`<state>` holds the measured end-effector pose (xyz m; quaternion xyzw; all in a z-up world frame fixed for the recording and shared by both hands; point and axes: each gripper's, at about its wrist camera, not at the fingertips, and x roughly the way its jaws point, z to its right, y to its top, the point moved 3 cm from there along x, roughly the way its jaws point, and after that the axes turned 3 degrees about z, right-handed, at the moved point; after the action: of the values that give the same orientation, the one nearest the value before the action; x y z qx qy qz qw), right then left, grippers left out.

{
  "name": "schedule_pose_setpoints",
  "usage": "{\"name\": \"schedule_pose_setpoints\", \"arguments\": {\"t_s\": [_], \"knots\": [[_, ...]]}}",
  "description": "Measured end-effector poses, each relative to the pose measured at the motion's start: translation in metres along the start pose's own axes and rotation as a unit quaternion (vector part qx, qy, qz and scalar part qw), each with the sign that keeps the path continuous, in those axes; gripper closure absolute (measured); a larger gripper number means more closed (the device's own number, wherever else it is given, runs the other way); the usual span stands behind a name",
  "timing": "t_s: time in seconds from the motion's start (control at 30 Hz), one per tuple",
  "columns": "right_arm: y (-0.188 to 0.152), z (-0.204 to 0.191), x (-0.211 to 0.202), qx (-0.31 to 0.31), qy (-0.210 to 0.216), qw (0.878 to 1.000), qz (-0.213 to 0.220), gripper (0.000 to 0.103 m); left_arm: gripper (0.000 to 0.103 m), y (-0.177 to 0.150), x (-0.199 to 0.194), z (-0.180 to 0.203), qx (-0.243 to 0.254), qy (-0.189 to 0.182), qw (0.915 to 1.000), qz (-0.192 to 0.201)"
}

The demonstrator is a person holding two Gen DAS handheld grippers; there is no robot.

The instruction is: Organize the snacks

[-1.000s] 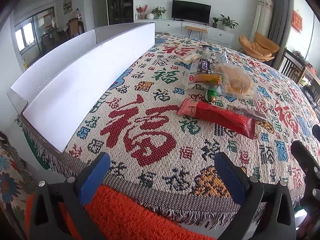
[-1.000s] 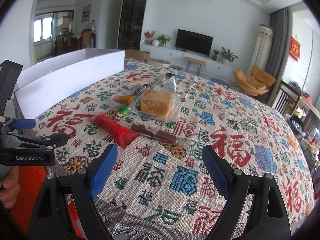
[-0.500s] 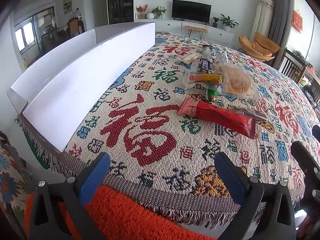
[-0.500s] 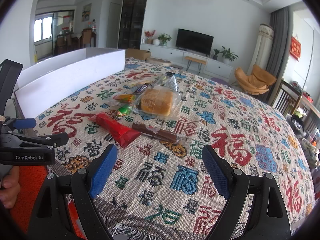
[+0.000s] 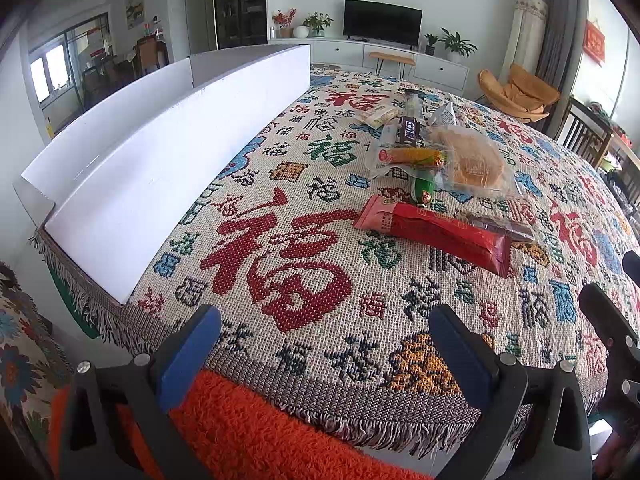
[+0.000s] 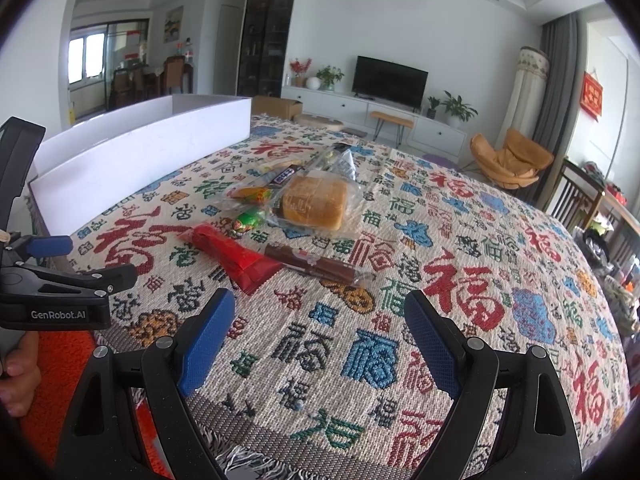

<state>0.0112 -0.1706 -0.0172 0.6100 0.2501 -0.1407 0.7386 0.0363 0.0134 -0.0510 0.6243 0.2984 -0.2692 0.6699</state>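
A pile of snacks lies on the patterned table cloth [image 5: 296, 264]: a red packet [image 5: 436, 234] [image 6: 240, 260], a brown bar in clear wrap [image 6: 316, 266], bagged bread [image 5: 474, 160] [image 6: 314, 202], a yellow corn-print pack [image 5: 416, 157], a green candy [image 5: 423, 188] and a dark chocolate bar [image 5: 408, 130]. A long white box [image 5: 160, 160] [image 6: 132, 152] stands along the table's left side. My left gripper [image 5: 324, 348] is open and empty at the near edge. My right gripper [image 6: 320, 328] is open and empty, short of the brown bar.
An orange fuzzy cushion [image 5: 260, 432] lies under the near table edge. The left gripper's body [image 6: 52, 292] shows at the left of the right wrist view. A TV cabinet, orange chair [image 6: 508, 156] and wooden chairs stand behind the table.
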Motion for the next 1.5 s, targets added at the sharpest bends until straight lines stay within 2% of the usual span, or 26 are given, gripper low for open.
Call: {"name": "schedule_pose_setpoints", "arguments": {"t_s": [0.73, 0.93, 1.1, 1.2, 1.33, 1.4, 1.5], "knots": [[-0.001, -0.001, 0.001, -0.001, -0.001, 1.000, -0.002, 0.014, 0.000, 0.000, 0.000, 0.000, 0.000, 0.000, 1.0000, 0.000], [-0.001, 0.003, 0.005, 0.006, -0.001, 1.000, -0.011, 0.014, 0.000, 0.001, -0.005, -0.016, -0.022, -0.001, 0.9997, 0.006], [0.013, 0.018, 0.000, 0.017, 0.030, 0.999, 0.010, 0.014, 0.000, -0.001, 0.001, -0.020, -0.025, -0.001, 0.9997, -0.005], [0.023, 0.027, 0.017, 0.013, 0.060, 0.998, -0.008, 0.014, 0.000, -0.001, 0.003, -0.015, -0.010, 0.005, 0.9999, -0.005], [0.038, 0.026, 0.053, -0.018, 0.118, 0.991, -0.060, 0.014, 0.000, -0.002, 0.005, -0.013, -0.002, 0.006, 0.9999, -0.008], [0.039, 0.023, 0.070, -0.053, 0.121, 0.988, -0.086, 0.014, 0.000, -0.002, 0.006, -0.014, -0.005, 0.003, 0.9999, -0.013], [0.037, 0.022, 0.088, -0.091, 0.097, 0.985, -0.106, 0.014, 0.000, -0.001, 0.009, -0.018, -0.016, -0.004, 0.9997, -0.018]]}}
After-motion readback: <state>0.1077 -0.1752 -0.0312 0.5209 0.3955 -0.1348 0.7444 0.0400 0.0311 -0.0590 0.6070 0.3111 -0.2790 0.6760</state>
